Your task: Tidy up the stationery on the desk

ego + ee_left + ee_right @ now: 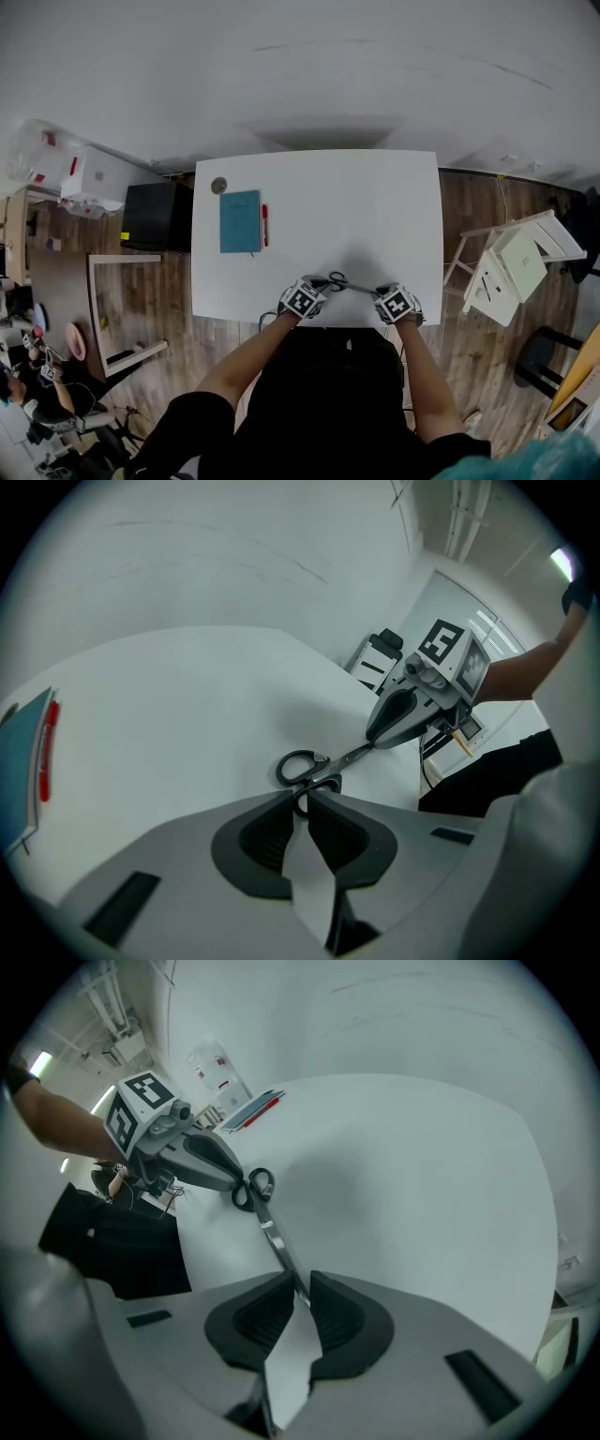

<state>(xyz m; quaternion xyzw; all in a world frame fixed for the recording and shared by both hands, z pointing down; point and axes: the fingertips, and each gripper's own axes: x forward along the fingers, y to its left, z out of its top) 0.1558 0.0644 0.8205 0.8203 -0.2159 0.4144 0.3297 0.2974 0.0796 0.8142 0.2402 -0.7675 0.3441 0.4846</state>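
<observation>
Black-handled scissors [339, 281] lie near the front edge of the white desk [375, 216], held from both ends. My left gripper [317, 287] is shut on the lower handle loop of the scissors [309, 767]. My right gripper [374, 292] is shut on the blade end of the scissors [270, 1227]. In the left gripper view the right gripper [405, 714] faces me along the blades. A teal notebook [240, 221] lies at the desk's left, and a red pen [264, 225] rests along its right edge.
A small round grey object [218, 185] sits at the desk's far left corner. A black box [150, 217] and a white frame [122, 309] stand on the floor to the left. To the right of the desk there is a white folding chair [511, 267].
</observation>
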